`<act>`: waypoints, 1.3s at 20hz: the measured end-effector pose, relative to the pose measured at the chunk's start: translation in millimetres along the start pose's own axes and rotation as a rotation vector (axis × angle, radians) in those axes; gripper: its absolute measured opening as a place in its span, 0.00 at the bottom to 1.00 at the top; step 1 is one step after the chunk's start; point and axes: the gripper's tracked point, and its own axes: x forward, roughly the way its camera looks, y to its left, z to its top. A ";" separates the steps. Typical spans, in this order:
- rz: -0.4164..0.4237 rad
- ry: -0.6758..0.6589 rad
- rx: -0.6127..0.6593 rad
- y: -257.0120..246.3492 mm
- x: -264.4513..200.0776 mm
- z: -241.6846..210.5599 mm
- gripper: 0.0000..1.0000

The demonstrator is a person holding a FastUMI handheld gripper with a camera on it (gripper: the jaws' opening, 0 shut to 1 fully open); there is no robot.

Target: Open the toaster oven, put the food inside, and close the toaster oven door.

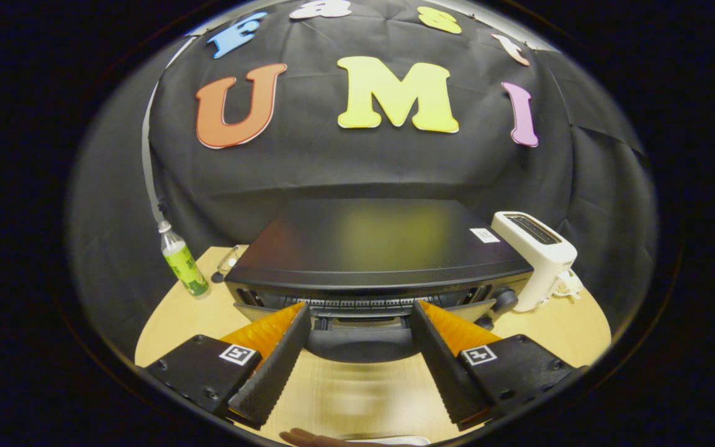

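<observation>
The jaws [360,310] stood wide apart with nothing held between them, their two fingers [274,363] reaching forward over the light wooden table [364,397]. Just ahead of the fingertips sat one black toaster oven [376,248], its flat top facing the camera and its front edge spanning the gap between the fingers. The oven's door handle [357,344] lay low between the two fingers, near their tips but not gripped by them; whether the door was partly lowered could not be told for certain. One round knob [505,300] showed at the oven's front corner, just beyond the right finger. Past that knob, right of the oven and close beside it, stood one white slot toaster [537,254]. Beyond the left finger, off the oven's left side, stood one upright plastic bottle [182,261] with a green label. Behind the jaws, at the table's near edge, part of one hand [317,438] appeared. No food could be made out.
</observation>
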 end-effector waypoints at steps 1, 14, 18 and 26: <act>0.004 -0.003 0.002 -0.4 -4.7 -6.0 1.00; 0.005 0.038 0.002 -10.7 -40.8 -104.3 1.00; 0.000 0.149 0.057 -10.7 -38.5 -146.8 1.00; 0.048 0.202 0.121 -29.1 -53.8 -161.3 0.99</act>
